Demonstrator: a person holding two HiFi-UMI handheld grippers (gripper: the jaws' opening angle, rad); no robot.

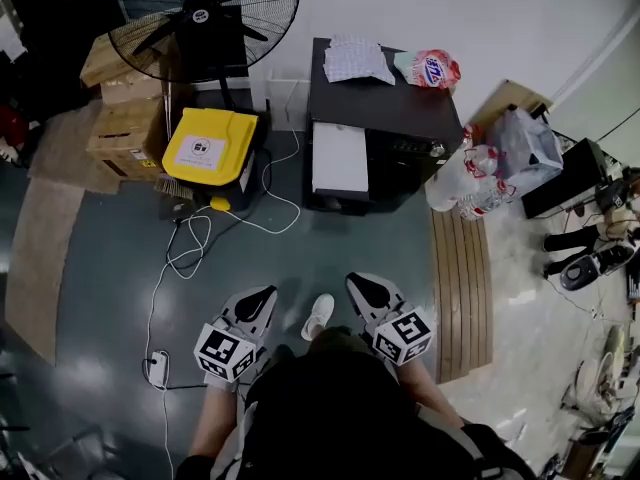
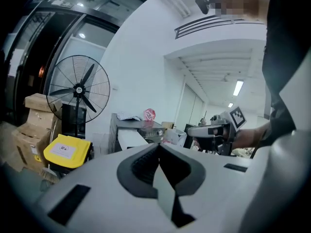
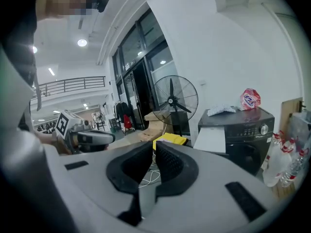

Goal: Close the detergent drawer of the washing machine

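My left claw (image 1: 262, 294) is pinched fully shut and holds nothing. My right claw (image 1: 362, 284) has a narrow slit between its pads and is also empty. Both are near my body, well apart from the black washing machine (image 1: 400, 108) at the far wall. Its white detergent drawer (image 1: 340, 156) juts out toward me on the machine's left side, far ahead between both claws. A standing fan (image 1: 205, 13) and a yellow-lidded bin (image 1: 210, 146) are to its left.
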